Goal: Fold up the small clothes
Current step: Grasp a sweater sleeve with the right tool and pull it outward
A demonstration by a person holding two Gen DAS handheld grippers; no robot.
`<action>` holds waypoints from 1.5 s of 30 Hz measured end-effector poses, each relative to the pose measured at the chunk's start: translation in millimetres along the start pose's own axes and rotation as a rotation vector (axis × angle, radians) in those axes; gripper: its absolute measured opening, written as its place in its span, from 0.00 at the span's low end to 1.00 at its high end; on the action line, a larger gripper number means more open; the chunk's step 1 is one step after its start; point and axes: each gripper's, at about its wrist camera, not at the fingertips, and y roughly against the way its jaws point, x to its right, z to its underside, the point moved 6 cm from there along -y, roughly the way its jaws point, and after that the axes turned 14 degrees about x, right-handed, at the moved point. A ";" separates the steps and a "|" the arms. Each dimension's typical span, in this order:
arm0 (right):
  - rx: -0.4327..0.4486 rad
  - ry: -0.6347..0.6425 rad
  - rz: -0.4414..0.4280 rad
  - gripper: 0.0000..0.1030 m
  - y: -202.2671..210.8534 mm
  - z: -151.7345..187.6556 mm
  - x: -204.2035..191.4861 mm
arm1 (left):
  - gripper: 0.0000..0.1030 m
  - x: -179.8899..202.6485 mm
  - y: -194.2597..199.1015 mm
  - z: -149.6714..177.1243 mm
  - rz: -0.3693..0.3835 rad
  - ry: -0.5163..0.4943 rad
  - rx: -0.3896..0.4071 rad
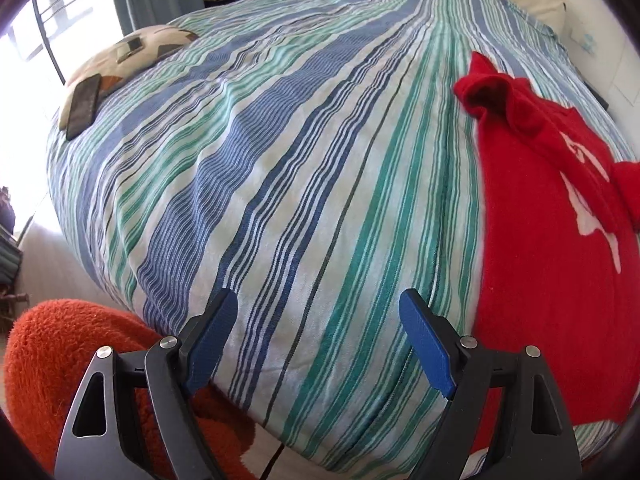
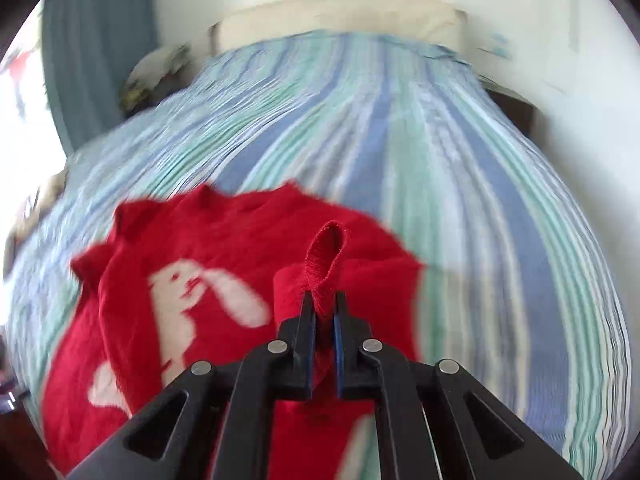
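Sweater [image 2: 224, 264], red with a white rabbit figure, lies spread on the striped bedspread [image 1: 280, 168] toward the near right part of the bed. Right gripper [image 2: 323, 300] is clenched on a raised fold of the sweater's ribbed hem or cuff; the knit loops up between the closed jaws and stands above the rest of the garment. Which edge of the garment this fold belongs to cannot be told. Left gripper [image 1: 318, 320] is released, its blue pads [image 1: 424, 344] set wide apart and holding nothing, hovering over the near edge of the bed just left of the sweater's side. In the left wrist view the sweater [image 1: 552, 240] has one sleeve [image 1: 488, 88] bunched at its far end, and a broad expanse of bare bedspread runs from the garment's left edge across to the far side of the bed. Cushion [image 1: 132, 52] with a dark flat device [image 1: 82, 106] lying on it rests at the far left corner of the bed, well apart from the sweater. Orange shaggy fabric [image 1: 60, 360] sits below the near edge under the left gripper. Headboard [image 2: 340, 20], pale, closes the far end against a white wall; a blue curtain [image 2: 96, 60] hangs at left beside a bright window. The right wrist view is motion-blurred.
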 end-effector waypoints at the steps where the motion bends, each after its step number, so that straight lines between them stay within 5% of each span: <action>1: 0.025 -0.125 0.055 0.07 19.8 -4.8 41.9 | 0.82 -0.7 0.3 -0.2 0.000 0.001 0.002; 4: 0.044 -0.389 0.182 0.07 72.2 11.6 151.5 | 0.82 -3.7 -1.4 0.3 -0.005 0.014 -0.002; 8: 0.024 -0.597 0.272 0.07 102.3 60.6 236.7 | 0.82 -3.9 -3.5 3.7 -0.013 0.018 -0.012; 14: 0.065 -0.874 0.177 0.14 97.8 111.1 266.5 | 0.82 -2.6 2.4 4.7 -0.025 -0.001 0.019; 18: 0.144 -0.989 0.102 0.43 99.6 113.0 272.0 | 0.82 -4.6 0.6 6.7 -0.042 0.002 0.012; 22: 0.092 -0.992 0.116 0.51 85.8 106.3 271.9 | 0.82 -4.0 -3.7 9.2 -0.050 -0.002 -0.005; 23: 0.056 -0.983 0.133 0.45 81.3 105.4 271.6 | 0.82 -3.5 -4.3 9.3 -0.051 -0.004 -0.007; 24: 0.019 -0.958 0.162 0.08 80.1 104.9 272.5 | 0.82 -3.1 -4.6 9.2 -0.051 -0.006 -0.008; 25: -0.027 -0.910 0.206 0.05 79.5 104.3 273.1 | 0.82 -2.9 -4.8 9.1 -0.050 -0.006 -0.008; 31: -0.018 -0.626 0.438 0.04 117.8 89.0 300.0 | 0.82 -6.0 -7.4 9.9 -0.047 0.006 -0.016; 40: -0.095 -0.542 0.520 0.03 102.5 118.4 302.4 | 0.82 -5.7 -7.2 10.5 -0.052 -0.010 -0.023; 43: -0.073 -0.549 0.522 0.24 113.9 114.3 300.1 | 0.81 -4.5 13.1 -1.3 -0.074 -0.045 0.030; 45: -0.037 -0.518 0.589 0.59 135.1 107.4 294.4 | 0.81 5.0 43.4 -21.8 -0.073 -0.098 0.144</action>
